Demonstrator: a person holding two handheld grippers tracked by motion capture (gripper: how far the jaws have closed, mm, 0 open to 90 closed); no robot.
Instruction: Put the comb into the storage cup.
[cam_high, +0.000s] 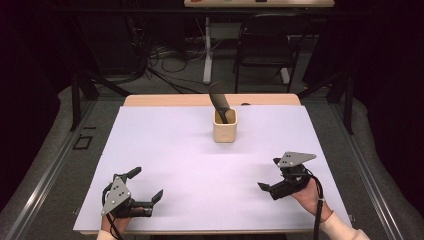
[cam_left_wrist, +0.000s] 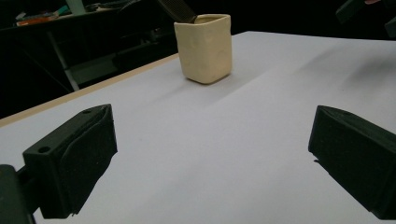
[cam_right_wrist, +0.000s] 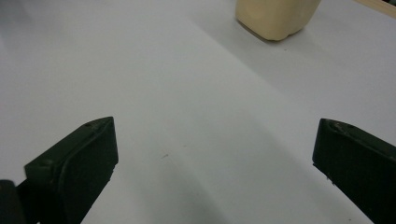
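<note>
- Left tool (cam_high: 148, 185) is sitting low at the near-left of the counter (cam_high: 165, 150), jaws spread wide, nothing between them.
- Right tool (cam_high: 266, 186) is hovering at the near-right, jaws also standing wide and empty; a hand (cam_high: 311, 196) is gripping it from behind.
- In the left gripper view, the left tool (cam_left_wrist: 210, 158) is pointing across bare white surface toward the cream cup (cam_left_wrist: 204, 46), which is well ahead and slightly left of centre.
- In the right gripper view, the right tool (cam_right_wrist: 215, 163) is aiming the same way, with the cup's base (cam_right_wrist: 275, 18) at the top edge, well apart from the jaws.
- Cream cup (cam_high: 224, 126) is standing upright near the far middle of the counter, well apart from both tools, roughly between their lines of aim.
- A dark comb-like object (cam_high: 220, 102) is leaning inside the cup, its top sticking out and tilting to the far left.
- Step in hand, as I'm reading it: idle/ready pose, neither tool engaging anything.
- Next move is likely calling for a reach forward to the cup or the dark object: one tool steadying the cup wall, the other closing on the exposed upper end.
- Risk: the cup is looking light, so pulling the leaning object at an angle could be tipping it.
</note>
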